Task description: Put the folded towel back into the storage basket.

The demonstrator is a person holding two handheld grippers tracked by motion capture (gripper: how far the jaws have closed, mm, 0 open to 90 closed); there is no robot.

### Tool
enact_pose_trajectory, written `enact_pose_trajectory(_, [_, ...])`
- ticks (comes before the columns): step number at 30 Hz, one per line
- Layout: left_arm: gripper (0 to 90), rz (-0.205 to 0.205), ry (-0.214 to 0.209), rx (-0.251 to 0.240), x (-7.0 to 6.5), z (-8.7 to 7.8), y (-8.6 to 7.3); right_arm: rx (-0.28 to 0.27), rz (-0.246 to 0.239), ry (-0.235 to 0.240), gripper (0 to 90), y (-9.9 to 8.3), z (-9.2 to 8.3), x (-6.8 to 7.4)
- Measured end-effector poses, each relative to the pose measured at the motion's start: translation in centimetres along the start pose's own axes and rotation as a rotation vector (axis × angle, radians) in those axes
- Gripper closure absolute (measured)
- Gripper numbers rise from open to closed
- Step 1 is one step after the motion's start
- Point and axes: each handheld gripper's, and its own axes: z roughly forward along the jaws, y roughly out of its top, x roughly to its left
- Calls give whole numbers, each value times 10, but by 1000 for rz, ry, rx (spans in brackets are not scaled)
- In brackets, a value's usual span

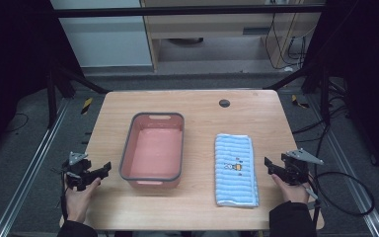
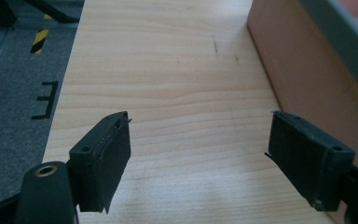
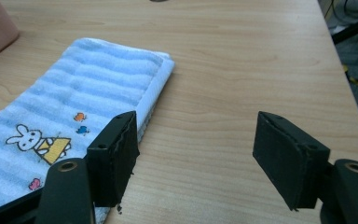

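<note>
Pale wood grain runs across the table point(image 1: 197, 106) where you hold a gripper at each near corner. A pink plastic basin point(image 1: 153, 149) with a grey rim sits left of centre, nothing in it. To its right, well apart from it, a folded blue-striped towel point(image 1: 235, 170) lies flat, its length running away from you, a small rabbit print point(image 3: 39, 140) on its top face.

Your left gripper point(image 1: 97, 172) rests at the table's left edge, just beside the basin's near left corner, jaws spread wide over bare wood with nothing between them; in the left gripper view the basin's pink wall point(image 2: 303, 70) rises at the right.

Your right gripper point(image 1: 272, 167) hovers near the towel's right edge, pointing toward it. Its jaws stand wide apart and hold nothing; in the right gripper view one jaw sits over the towel's hem while the other hangs over bare tabletop.
</note>
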Motion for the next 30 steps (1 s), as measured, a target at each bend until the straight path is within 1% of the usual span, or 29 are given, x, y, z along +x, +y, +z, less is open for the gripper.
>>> enact_pose_trajectory(1, [196,-3,-4,-10,-1,-2,0,-3,-7,1,307,0,-1,1])
enact_pose_trajectory(2, [196,-3,-4,-10,-1,-2,0,-3,-7,1,307,0,-1,1])
enact_pose_trajectory(3, [196,-1,-2,-18,-2,-5,1,-1,-6,11,308,1,-2,2])
enact_pose_trajectory(4, [200,-5,-5,-26,-2,-7,1,-6,-18,24,315,1,-3,4])
enact_pose_trajectory(6, [203,-9,-8,-44,-3,-11,2,-5,-24,26,317,2,-3,5])
enact_pose_trajectory(7, [217,-12,-14,-60,-3,-14,3,-5,-30,38,339,3,-3,6])
enact_pose_trajectory(9, [220,-16,-20,-69,-3,-16,3,-9,-35,42,342,4,-3,7])
enact_pose_trajectory(10, [232,-17,-27,-78,-4,-18,4,-16,-34,53,349,5,-4,9])
enact_pose_trajectory(12, [234,-4,-37,-93,-5,-21,5,-20,-36,56,350,7,-5,10])
enact_pose_trajectory(13, [235,18,-37,-100,-7,-24,7,-31,-34,66,357,9,-6,12])
enact_pose_trajectory(14, [237,18,-37,-100,-7,-24,7,-31,-34,66,357,9,-6,12])
enact_pose_trajectory(15, [237,28,-35,-110,-8,-25,8,-36,-36,72,362,10,-7,13])
enact_pose_trajectory(18, [244,35,-49,-132,-13,-32,11,-39,-68,85,358,14,-9,18])
enact_pose_trajectory(20, [251,37,-54,-137,-15,-33,12,-40,-68,89,356,15,-10,19])
enact_pose_trajectory(21, [251,38,-60,-141,-17,-35,14,-47,-76,89,355,16,-10,20])
enact_pose_trajectory(23, [252,46,-61,-141,-20,-37,15,-50,-67,98,355,19,-12,23])
enact_pose_trajectory(25, [255,53,-67,-144,-23,-39,16,-58,-78,100,350,21,-14,24])
enact_pose_trajectory(26, [255,54,-68,-145,-25,-40,16,-59,-74,102,349,22,-14,24])
enact_pose_trajectory(28, [259,52,-75,-148,-28,-42,18,-61,-69,104,342,25,-16,24])
enact_pose_trajectory(30, [264,64,-75,-154,-32,-44,19,-70,-69,103,339,27,-17,23])
